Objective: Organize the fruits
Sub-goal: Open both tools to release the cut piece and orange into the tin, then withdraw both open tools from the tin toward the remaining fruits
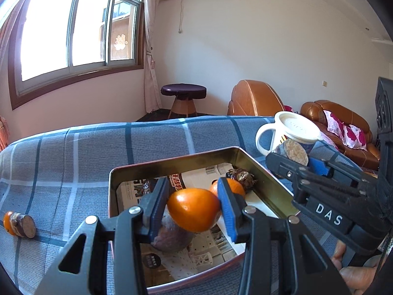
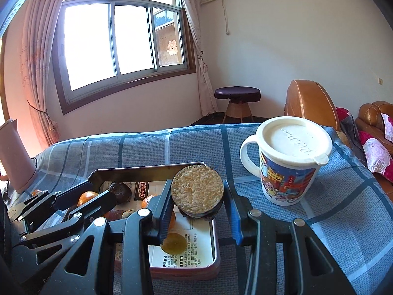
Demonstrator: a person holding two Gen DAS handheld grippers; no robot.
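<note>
Holding an orange fruit (image 1: 194, 209): left gripper (image 1: 194, 207) has its blue pads pressed on both sides of it, above the metal tin (image 1: 172, 161). Fruit skin smooth, glossy, egg-shaped, evenly orange. Under it in the tin, a dull purple-brown round fruit (image 1: 172, 239); behind, a second orange fruit (image 1: 229, 185) and a dark wrinkled item (image 1: 242, 175) in the far corner, kind not clear. Tin floor lined with printed paper (image 1: 208, 250).

Right gripper (image 2: 197, 194) is closed around a round cut piece (image 2: 197, 190) with dark skin and a pale, grainy cut face turned to the camera, held over the tin's right side; left finger presses the rind, right contact hard to confirm. In the left view the same piece (image 1: 294, 151) sits at the gripper tip in front of the lidded mug (image 1: 288, 132).

Tin rim close beneath both grippers, walls upright. Mug stands just right of the tin on the blue plaid cloth (image 1: 86, 159); cloth left of the tin is open apart from a small group near the left edge: an orange piece (image 1: 8, 222) touching two cut slices (image 1: 23, 226).

Right view: left gripper's body covers the tin's left part; fruits there only partly seen. Near tin edge cut off by gripper frames. Pink jug (image 2: 14, 152) clipped at the left border
</note>
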